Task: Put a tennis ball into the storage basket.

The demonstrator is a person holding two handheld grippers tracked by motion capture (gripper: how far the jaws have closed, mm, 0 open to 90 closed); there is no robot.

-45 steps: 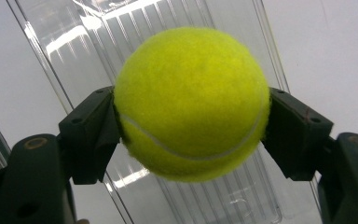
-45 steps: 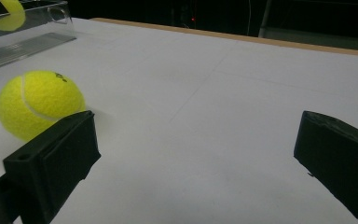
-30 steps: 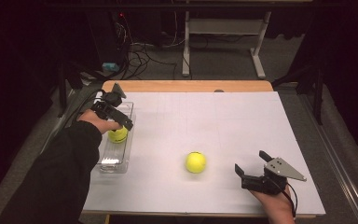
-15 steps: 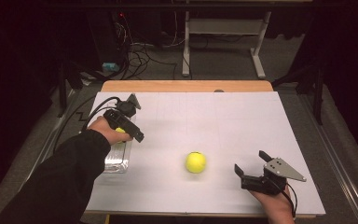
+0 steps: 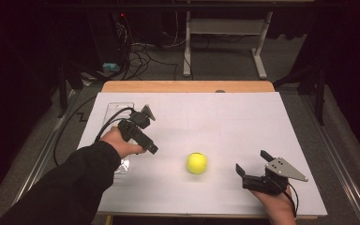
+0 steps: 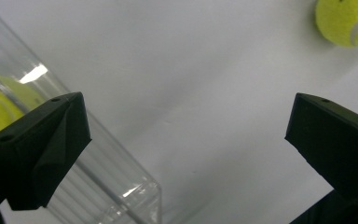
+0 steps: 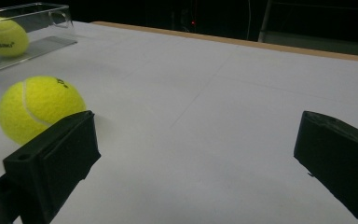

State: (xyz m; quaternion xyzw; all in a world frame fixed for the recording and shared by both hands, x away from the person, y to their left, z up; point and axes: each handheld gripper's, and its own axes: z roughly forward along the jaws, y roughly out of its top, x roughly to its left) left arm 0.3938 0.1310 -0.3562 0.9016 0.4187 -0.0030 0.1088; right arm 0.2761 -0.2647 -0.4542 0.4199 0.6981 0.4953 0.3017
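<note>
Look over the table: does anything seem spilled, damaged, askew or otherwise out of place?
Nothing stands out. One tennis ball sits inside the clear container; the other ball lies loose on the white tabletop. No spills or damage are visible.

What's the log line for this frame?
left gripper: open, empty | right gripper: open, empty | ball: on table | second ball: in box

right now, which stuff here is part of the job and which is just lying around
Likely part of the job:
- loose tennis ball on the white table
- clear container holding a second tennis ball
- left gripper, open
- right gripper, open

Just lying about:
- cables on the floor
- white frame legs behind the table
</note>
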